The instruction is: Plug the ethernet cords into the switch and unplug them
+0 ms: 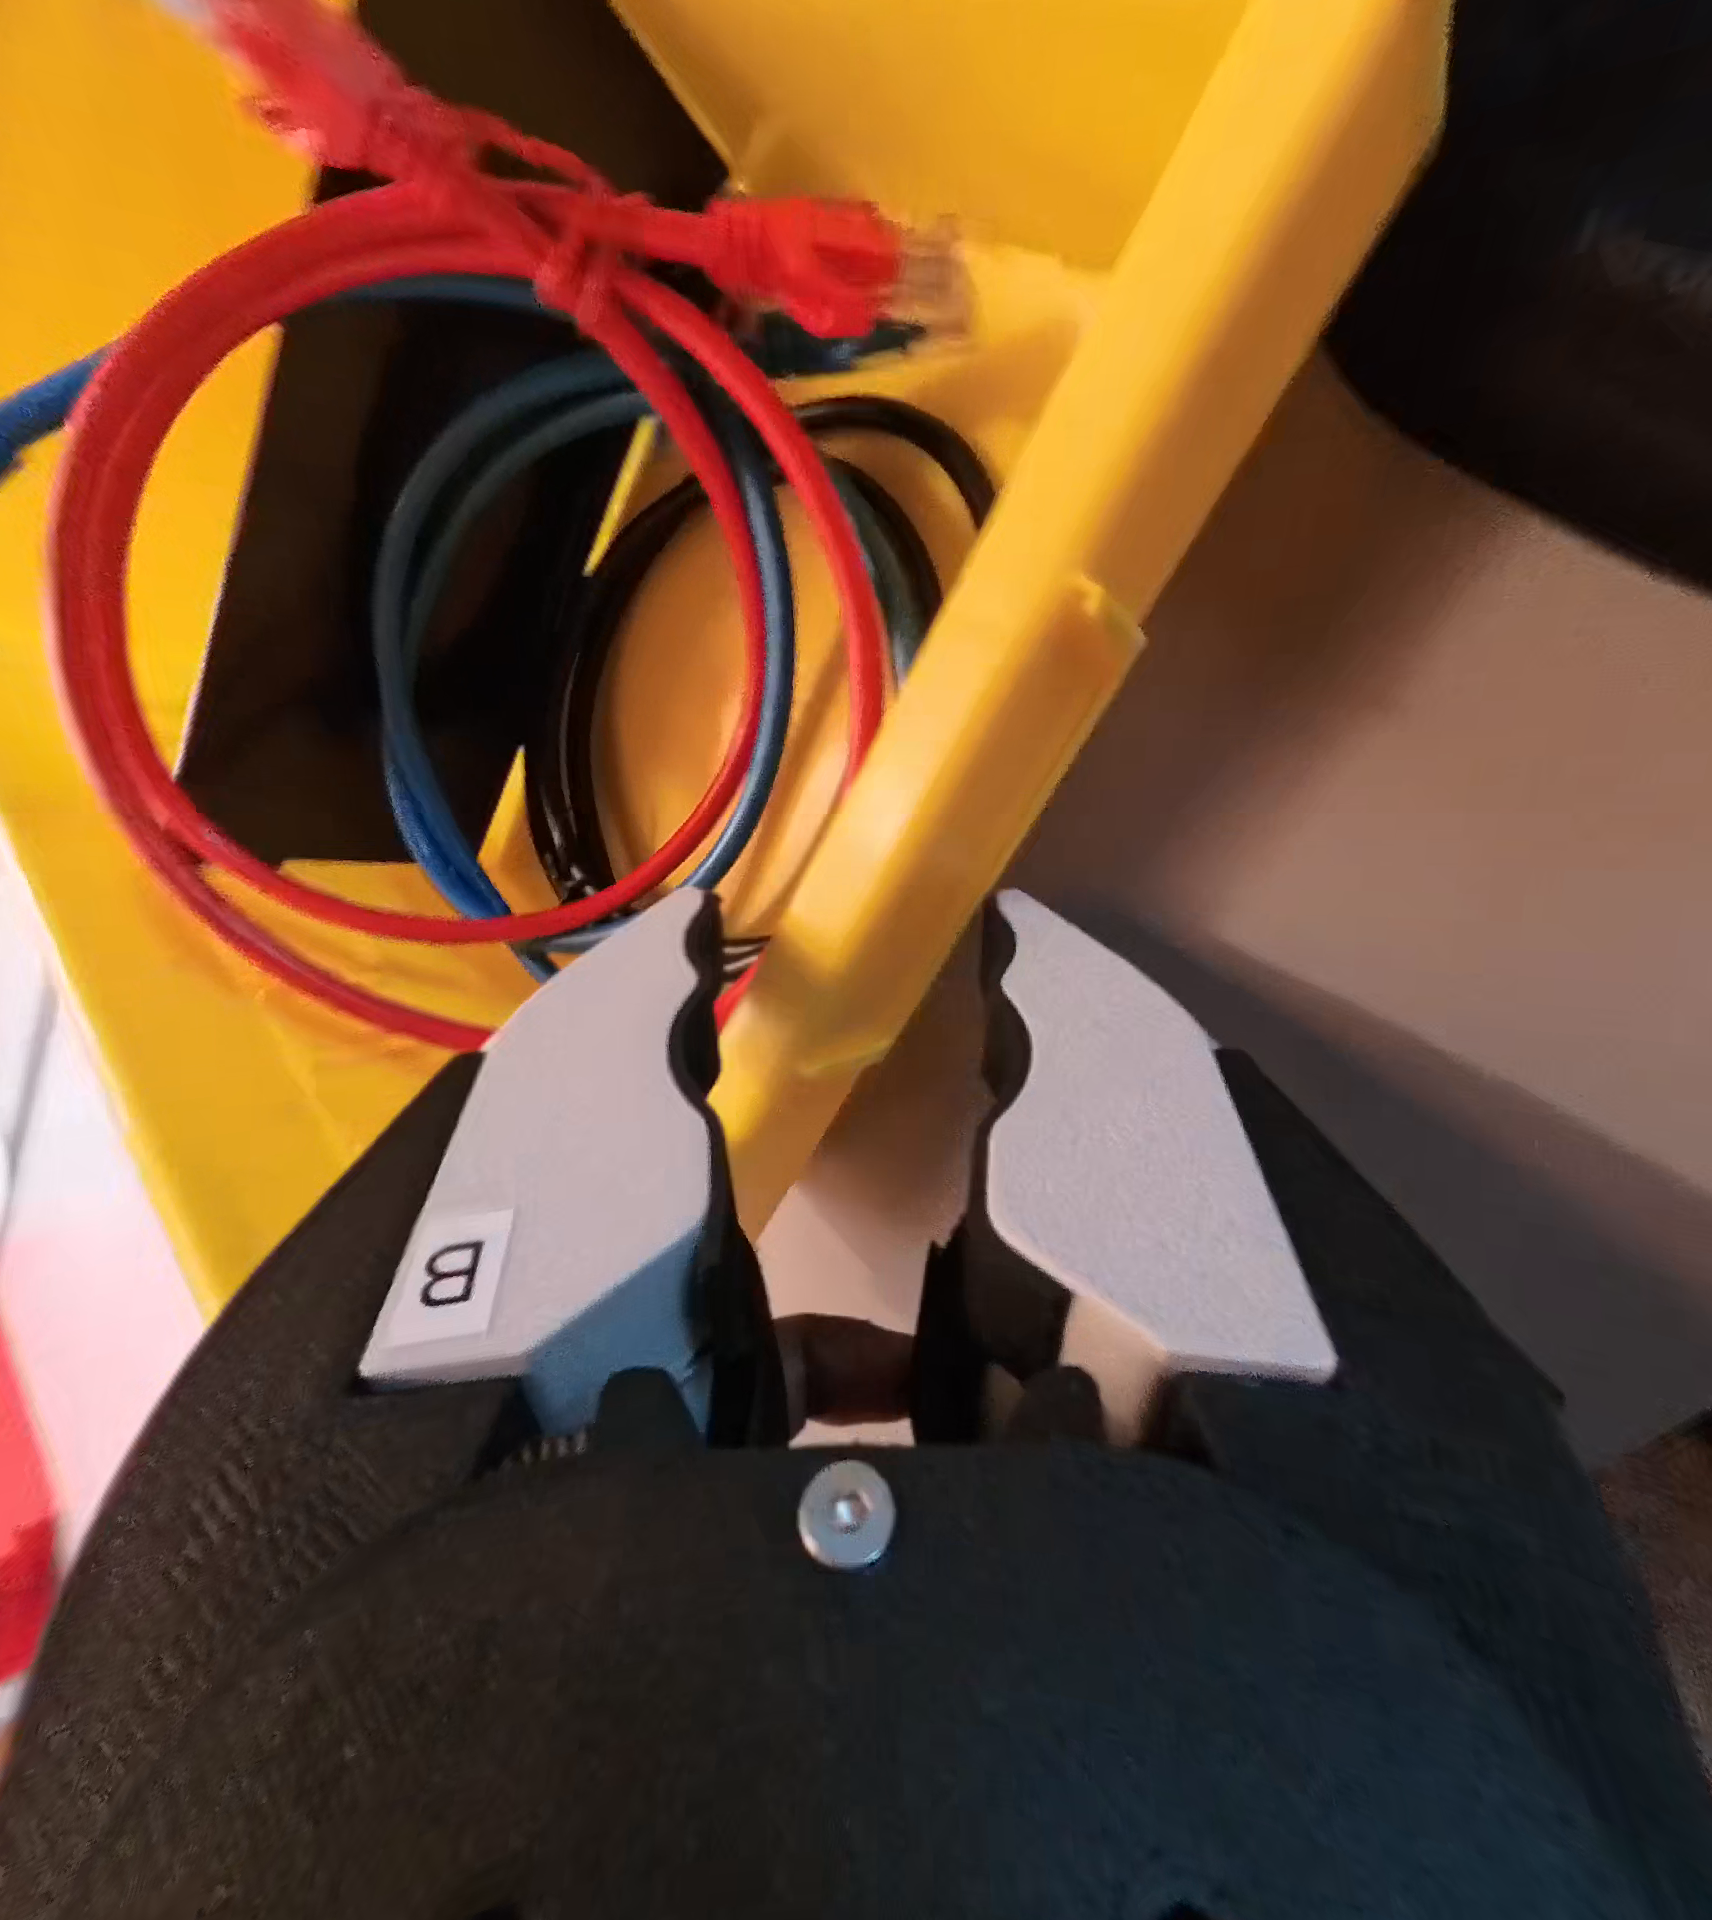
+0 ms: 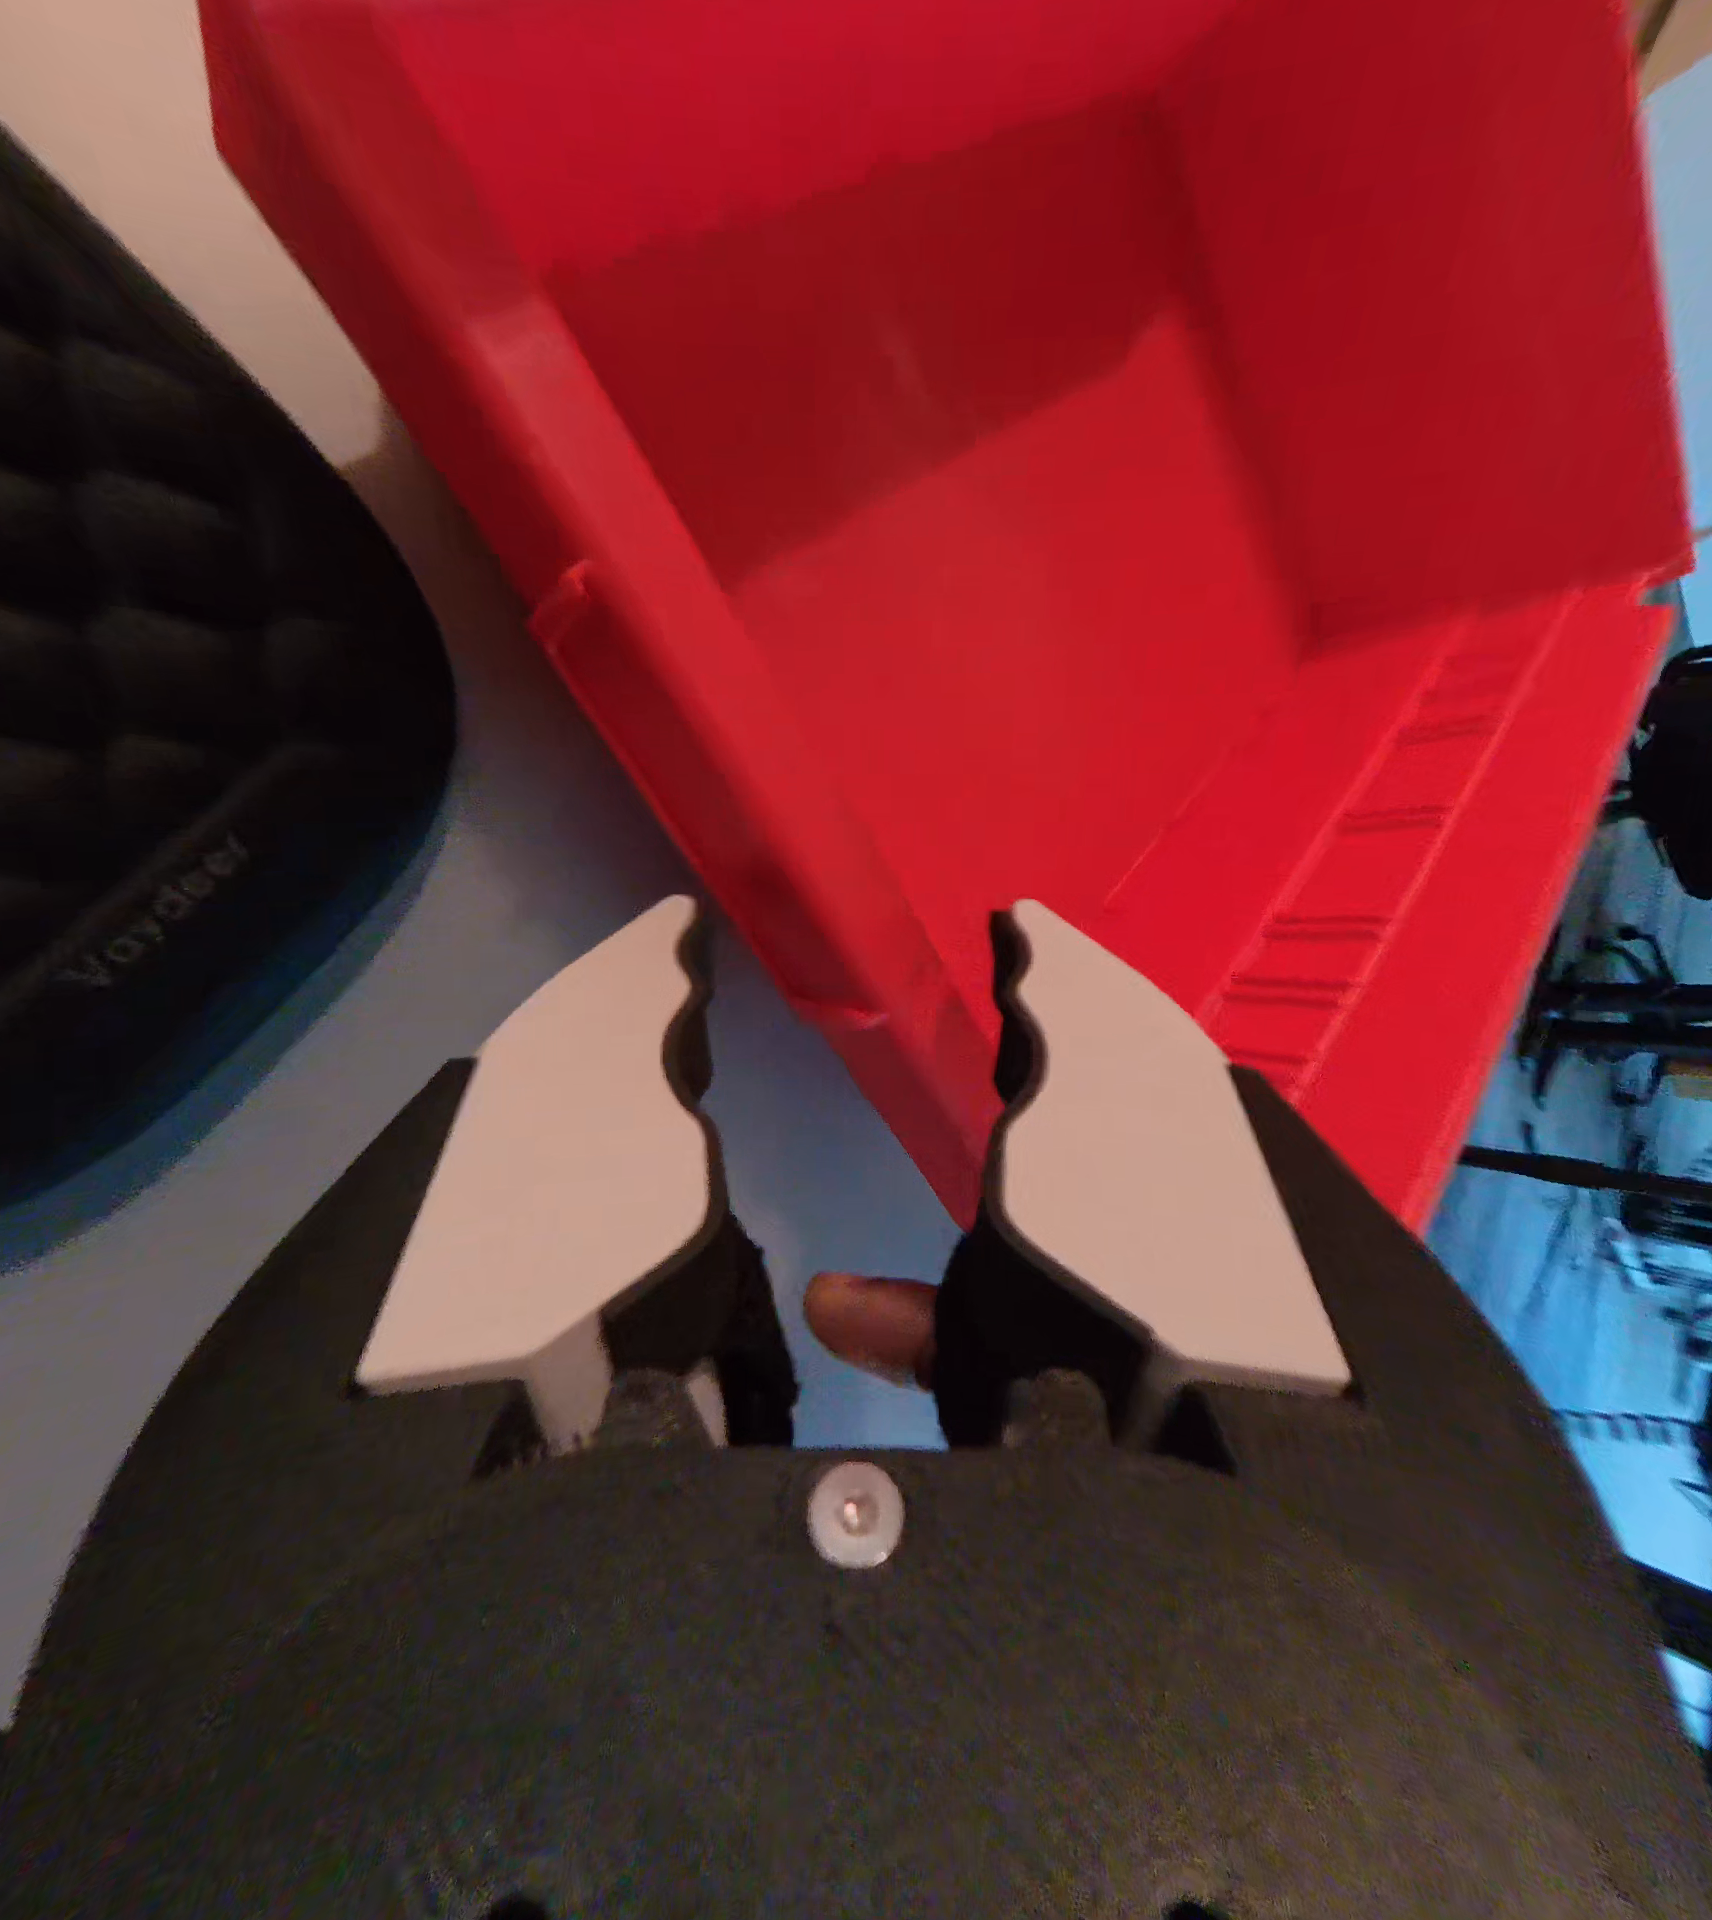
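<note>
The left gripper (image 1: 847,914) is open, astride the rim of a yellow bin (image 1: 997,717); the cords lie just ahead and to its left, a tied red coil (image 1: 156,727) over blue (image 1: 416,748) and black (image 1: 603,675) ones; the left arm is likely nearer them. The right gripper (image 2: 847,914), also open, faces only an empty red bin (image 2: 1039,675) beside a black pad (image 2: 104,623); no switch shows in either view.

A small white sticker (image 1: 452,1273) with one black printed character sits at the near end of the left finger of the left gripper (image 1: 847,935). Over by the bins, the black padded cushion (image 2: 104,623) carries a raised brand word near its edge, black on black.
</note>
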{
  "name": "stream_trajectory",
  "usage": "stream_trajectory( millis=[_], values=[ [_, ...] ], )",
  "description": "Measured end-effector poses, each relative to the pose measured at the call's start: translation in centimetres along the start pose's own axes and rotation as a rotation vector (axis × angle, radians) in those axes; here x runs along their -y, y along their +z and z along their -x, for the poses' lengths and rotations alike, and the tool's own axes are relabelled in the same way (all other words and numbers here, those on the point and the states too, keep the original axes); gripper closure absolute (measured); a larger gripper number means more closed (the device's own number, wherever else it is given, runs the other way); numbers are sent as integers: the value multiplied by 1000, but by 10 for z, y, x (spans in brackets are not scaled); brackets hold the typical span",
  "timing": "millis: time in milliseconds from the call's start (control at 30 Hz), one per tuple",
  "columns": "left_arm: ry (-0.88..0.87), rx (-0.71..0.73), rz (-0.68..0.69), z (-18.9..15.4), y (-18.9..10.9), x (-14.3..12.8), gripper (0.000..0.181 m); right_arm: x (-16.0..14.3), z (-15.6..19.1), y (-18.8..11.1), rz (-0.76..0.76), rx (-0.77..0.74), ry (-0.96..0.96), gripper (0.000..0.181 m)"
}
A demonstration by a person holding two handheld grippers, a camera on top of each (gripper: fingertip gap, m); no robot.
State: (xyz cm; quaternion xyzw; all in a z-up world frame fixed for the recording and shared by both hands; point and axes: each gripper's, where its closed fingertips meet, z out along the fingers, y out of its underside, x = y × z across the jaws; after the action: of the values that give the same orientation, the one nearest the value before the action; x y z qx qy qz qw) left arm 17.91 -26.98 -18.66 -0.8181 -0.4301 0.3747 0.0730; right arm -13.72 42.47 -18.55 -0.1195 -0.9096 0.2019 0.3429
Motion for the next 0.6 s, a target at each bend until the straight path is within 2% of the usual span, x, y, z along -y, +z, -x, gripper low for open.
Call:
stream_trajectory(
  millis=[67, 167, 233, 300, 400, 467, 533, 600],
  values=[
    [-155, 6, -111, 9, -17, 15, 123, 11, -6, -13, -124, -8, 100, 121],
    [-449, 129, -352, 50, -54, 62, 124, 57, -24, -51, -503, -40, 305, 111],
    [-597, 70, -481, 67, -71, 101, 123, 92, -35, -85, -821, -43, 469, 111],
    [-634, -16, -527, 81, -76, 136, 123, 117, -37, -105, -1032, -3, 614, 114],
    [-594, -129, -434, 101, -57, 172, 123, 147, -10, -102, -1114, 143, 679, 114],
    [-586, -166, -291, 119, -27, 181, 123, 166, 19, -93, -1116, 250, 640, 112],
    [-560, -221, -79, 130, 10, 175, 123, 179, 45, -80, -1078, 322, 589, 112],
    [-589, -227, 139, 144, 45, 158, 124, 183, 61, -66, -1017, 330, 532, 113]
  ],
)
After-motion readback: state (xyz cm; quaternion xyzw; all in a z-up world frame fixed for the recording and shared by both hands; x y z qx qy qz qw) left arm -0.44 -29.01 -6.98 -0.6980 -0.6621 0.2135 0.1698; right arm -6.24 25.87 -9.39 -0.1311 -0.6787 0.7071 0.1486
